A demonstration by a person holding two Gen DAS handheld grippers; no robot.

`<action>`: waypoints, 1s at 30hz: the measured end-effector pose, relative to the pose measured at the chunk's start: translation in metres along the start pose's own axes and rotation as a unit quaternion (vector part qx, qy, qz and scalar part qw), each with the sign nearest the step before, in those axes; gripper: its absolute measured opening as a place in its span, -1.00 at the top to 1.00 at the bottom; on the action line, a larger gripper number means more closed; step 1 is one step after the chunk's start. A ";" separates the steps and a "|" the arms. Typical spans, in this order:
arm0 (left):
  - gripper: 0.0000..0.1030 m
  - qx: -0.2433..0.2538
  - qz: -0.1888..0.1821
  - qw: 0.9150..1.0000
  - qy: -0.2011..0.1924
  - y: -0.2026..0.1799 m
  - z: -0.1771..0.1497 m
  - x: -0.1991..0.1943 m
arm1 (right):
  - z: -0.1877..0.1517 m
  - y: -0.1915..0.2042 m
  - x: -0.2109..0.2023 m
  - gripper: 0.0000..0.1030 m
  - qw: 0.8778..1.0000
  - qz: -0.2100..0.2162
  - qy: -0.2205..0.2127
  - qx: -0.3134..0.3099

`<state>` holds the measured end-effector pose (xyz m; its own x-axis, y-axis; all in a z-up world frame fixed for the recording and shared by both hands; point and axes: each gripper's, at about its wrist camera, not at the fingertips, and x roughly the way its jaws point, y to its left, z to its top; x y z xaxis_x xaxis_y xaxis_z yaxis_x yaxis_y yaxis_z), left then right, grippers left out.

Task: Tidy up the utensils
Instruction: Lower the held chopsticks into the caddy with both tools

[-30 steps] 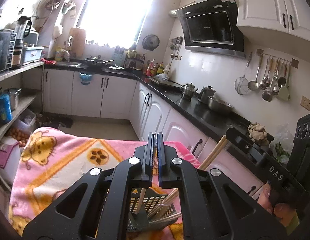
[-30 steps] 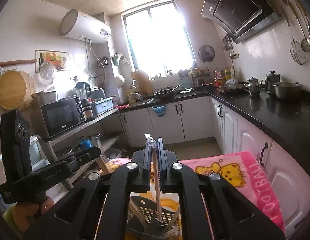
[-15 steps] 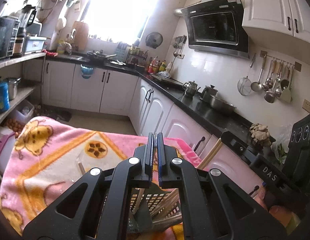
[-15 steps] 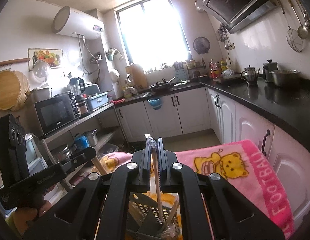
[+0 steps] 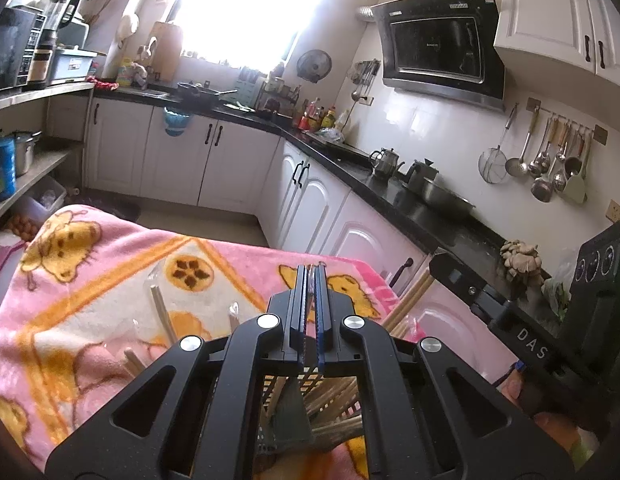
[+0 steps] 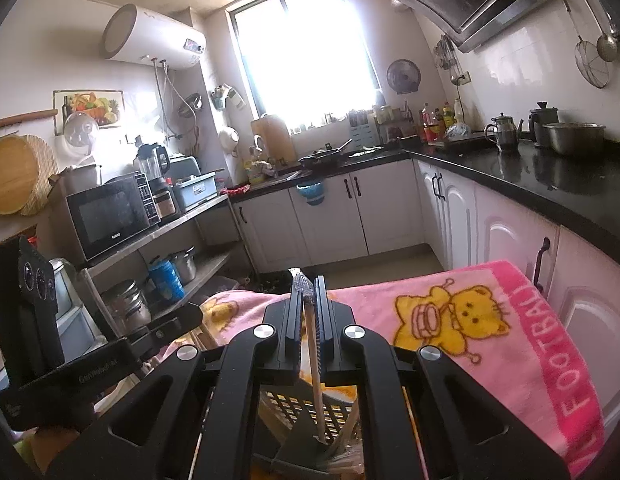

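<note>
Lowering a wrapped chopstick into the basket

Holding our right gripper above the slotted utensil basket, we keep its jaws clamped on a wrapped chopstick whose lower tip sits among the sticks in the basket. Our left gripper has its jaws pressed nearly together; something thin may sit between them, but we cannot tell. The basket rests near the blanket's front edge, with loose chopsticks lying towards its middle. To finish well, we should keep the stick upright, lower it fully, then release.
</note>
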<state>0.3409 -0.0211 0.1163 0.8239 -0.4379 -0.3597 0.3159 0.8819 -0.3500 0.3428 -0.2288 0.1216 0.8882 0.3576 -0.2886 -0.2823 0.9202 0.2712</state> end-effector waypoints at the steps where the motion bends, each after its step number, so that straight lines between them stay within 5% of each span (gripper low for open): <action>1: 1.00 0.000 -0.001 1.000 0.002 0.001 -0.002 0.001 | -0.001 0.000 0.001 0.88 1.000 0.001 0.000 0.000; 28: 1.00 -0.001 0.024 0.999 0.033 0.010 -0.021 0.006 | -0.033 -0.019 0.003 0.87 0.999 -0.021 0.029 0.023; 30: 0.96 0.001 0.027 0.999 0.034 0.010 -0.022 0.006 | -0.034 -0.020 0.001 0.63 0.999 -0.026 0.033 0.023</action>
<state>0.3388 -0.0189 0.0920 0.8062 -0.4005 -0.4354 0.2727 0.9047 -0.3272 0.3367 -0.2417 0.0847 0.8749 0.3207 -0.3629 -0.2183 0.9300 0.2956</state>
